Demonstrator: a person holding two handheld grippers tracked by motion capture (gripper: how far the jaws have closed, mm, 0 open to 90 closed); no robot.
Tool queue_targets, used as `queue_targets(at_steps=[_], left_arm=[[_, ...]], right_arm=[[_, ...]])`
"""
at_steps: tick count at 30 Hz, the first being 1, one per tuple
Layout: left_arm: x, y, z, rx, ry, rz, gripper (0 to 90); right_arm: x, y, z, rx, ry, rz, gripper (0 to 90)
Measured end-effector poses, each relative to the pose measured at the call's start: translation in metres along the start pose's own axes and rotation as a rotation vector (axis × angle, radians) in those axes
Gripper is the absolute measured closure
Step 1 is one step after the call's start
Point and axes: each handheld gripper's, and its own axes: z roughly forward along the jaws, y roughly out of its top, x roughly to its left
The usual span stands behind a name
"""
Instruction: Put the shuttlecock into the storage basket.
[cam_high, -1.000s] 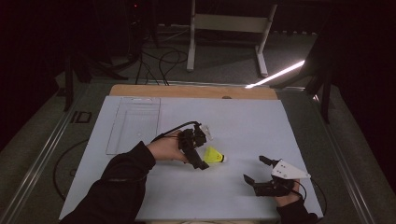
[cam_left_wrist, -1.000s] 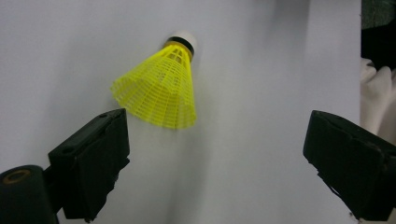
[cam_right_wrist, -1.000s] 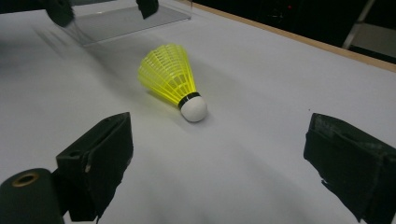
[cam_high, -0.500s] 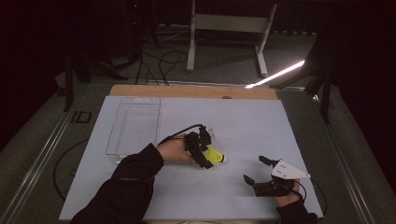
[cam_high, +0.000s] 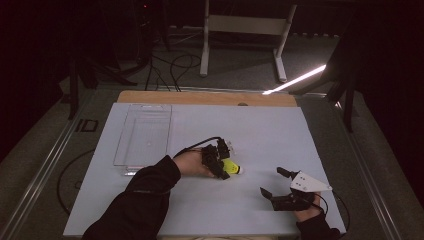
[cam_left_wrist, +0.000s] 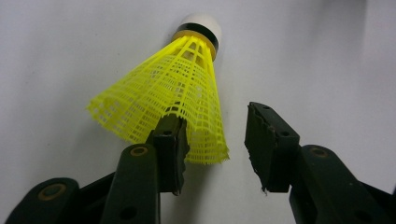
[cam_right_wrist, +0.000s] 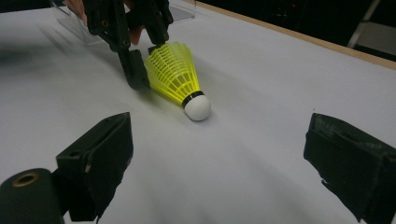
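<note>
Yellow plastic mesh shuttlecock with white rounded cork tip and black band (cam_high: 231, 166) lies on its side on the white sheet covering the table (cam_high: 260, 135), roughly mid-table, slightly toward the person's side, cork pointing toward the right gripper. Left gripper (cam_high: 220, 161) is down at the open skirt end; its jaws have just been closing, with the skirt between them. In the left gripper view one black jaw sits against or inside the skirt rim (cam_left_wrist: 187, 107), mesh draped over its tip, while the other jaw stands off to the side with a clear gap to the mesh, so no two-sided pinch, jaws part-closed and not clamped. In the right gripper view the left gripper (cam_right_wrist: 142, 70) has one jaw on the table just beside the skirt and the other at the skirt's top edge; shuttlecock (cam_right_wrist: 180, 74) rests on the sheet, cork touching it. Right gripper (cam_high: 280, 186) is low near the table's front right, well apart from the shuttlecock, jaws spread wide, nothing between them, pointing at the shuttlecock. Clear rectangular plastic tray (cam_high: 145, 132) sits at back left, apart from both grippers
</note>
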Motion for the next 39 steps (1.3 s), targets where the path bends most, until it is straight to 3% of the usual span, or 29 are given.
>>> queue_targets(at_steps=[6,10,19,30,39], left_arm=[[0.001,0.004,0.003,0.003,0.004,0.01,67.9],[0.001,0.006,0.005,0.033,-0.001,0.025,77.3],[0.001,0.009,0.008,0.072,-0.003,0.025,88.2],[-0.003,0.017,-0.001,0.081,0.004,0.022,89.7],[-0.008,0.02,-0.01,0.104,0.004,0.053,89.8]], right_arm=[[0.0,0.0,0.0,0.001,0.0,-0.001,8.2],[0.0,0.0,0.0,0.0,0.002,0.0,8.2],[0.0,0.0,0.0,0.0,0.004,-0.002,8.2],[0.0,0.0,0.0,0.001,0.005,0.0,8.3],[0.0,0.0,0.0,0.001,0.005,-0.002,8.3]])
